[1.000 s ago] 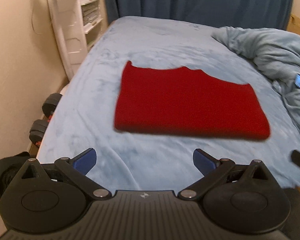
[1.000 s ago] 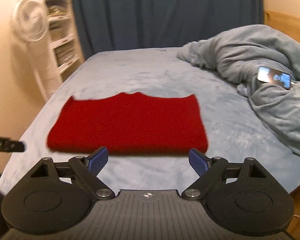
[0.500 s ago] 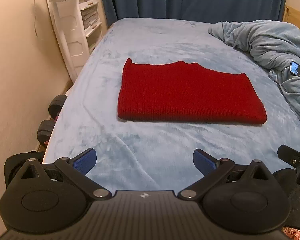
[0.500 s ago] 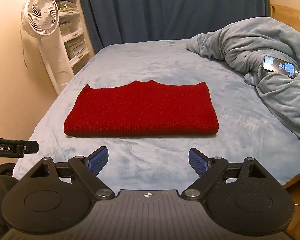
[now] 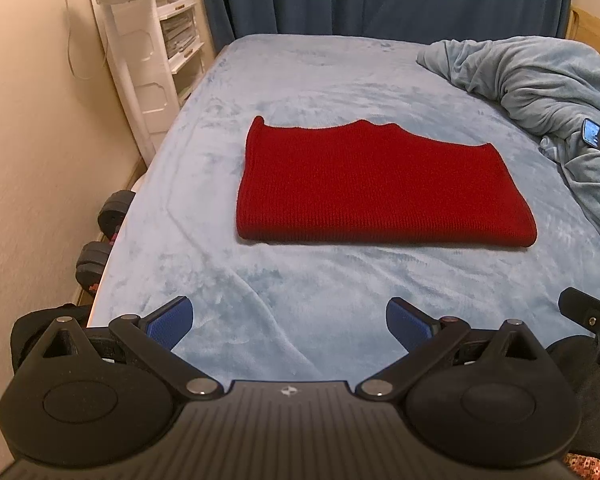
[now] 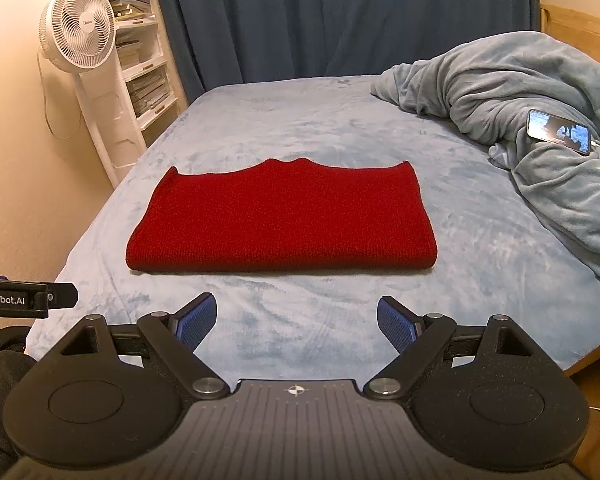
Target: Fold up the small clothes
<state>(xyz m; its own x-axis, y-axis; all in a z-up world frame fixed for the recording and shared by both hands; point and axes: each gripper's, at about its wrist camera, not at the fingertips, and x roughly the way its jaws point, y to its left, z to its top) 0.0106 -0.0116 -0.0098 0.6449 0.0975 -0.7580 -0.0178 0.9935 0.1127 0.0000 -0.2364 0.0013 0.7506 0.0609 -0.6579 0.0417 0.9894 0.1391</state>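
A red knitted garment (image 5: 380,188) lies folded into a flat rectangle on the light blue bed cover (image 5: 300,300); it also shows in the right wrist view (image 6: 284,220). My left gripper (image 5: 288,322) is open and empty, held above the near edge of the bed, well short of the garment. My right gripper (image 6: 296,322) is open and empty too, also back from the garment's near edge. Part of the right gripper (image 5: 588,314) shows at the right edge of the left wrist view.
A crumpled blue blanket (image 6: 520,120) with a phone (image 6: 560,131) on it fills the bed's right side. A white fan (image 6: 80,28) and a shelf unit (image 6: 148,80) stand at the left. Dumbbells (image 5: 100,240) lie on the floor beside the bed.
Both grippers have pulled back and up from the garment, which now looks farther away. The garment lies still and the jaws stay open.
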